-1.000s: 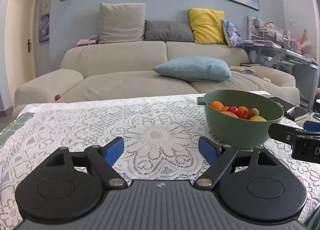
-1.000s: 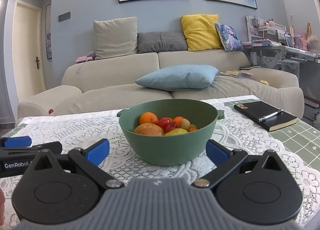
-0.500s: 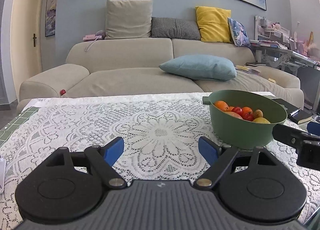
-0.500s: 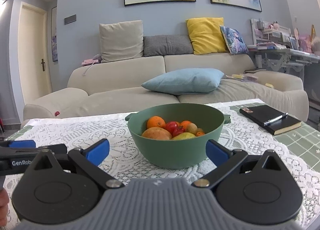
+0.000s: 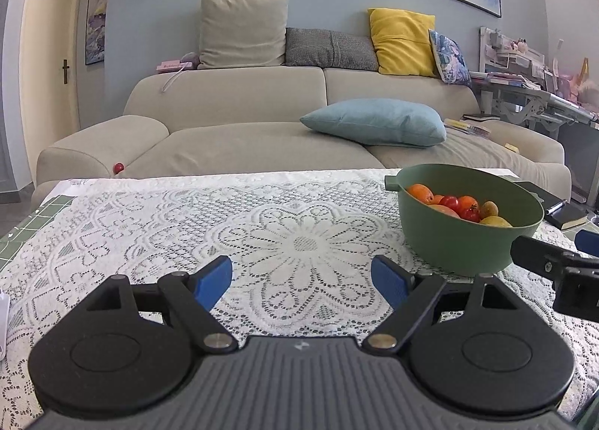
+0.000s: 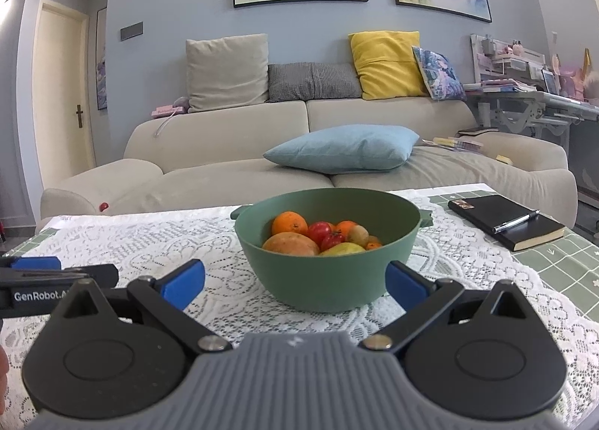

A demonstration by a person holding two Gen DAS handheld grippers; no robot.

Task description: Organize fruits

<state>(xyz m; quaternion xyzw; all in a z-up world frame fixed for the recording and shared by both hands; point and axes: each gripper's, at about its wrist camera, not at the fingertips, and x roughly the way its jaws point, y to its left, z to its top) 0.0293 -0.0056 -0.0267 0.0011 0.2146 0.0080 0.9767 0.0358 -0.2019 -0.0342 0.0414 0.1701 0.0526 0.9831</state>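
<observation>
On the table (image 6: 561, 272), over a white lace cloth (image 5: 299, 242) worked in open floral patterns with a large petalled medallion at its middle, sits a round matte green bowl (image 6: 329, 280) with smooth, deep walls and a small flat tab handle at its rim on each side. Green gridded matting shows where the lace stops at the table's edges.

Inside the bowl the fruits (image 6: 322, 239) are piled together: a glossy orange (image 6: 289, 223) at the back left, small shiny red tomatoes (image 6: 319, 230) in the middle, a large dull orange-tan fruit at the front left, a yellow-green one at the front, and a small brownish one to the right.

From the right wrist view, the right gripper (image 6: 295, 280) has its blue-tipped fingers (image 6: 183, 282) spread wide, empty, with the bowl straight ahead between them; whether the tips touch the bowl's wall cannot be told. From the left wrist view, the left gripper (image 5: 301, 278) also has its fingers (image 5: 213, 282) wide apart and empty, low over bare lace, with the bowl off to its right.

Right of the bowl lies a black hardcover notebook (image 6: 505, 224) with a pen (image 6: 516, 222) resting diagonally on its cover. Beyond the table stands a beige fabric sofa (image 6: 224, 175) carrying a pale blue cushion (image 6: 344, 149) and a yellow one (image 6: 385, 63).
</observation>
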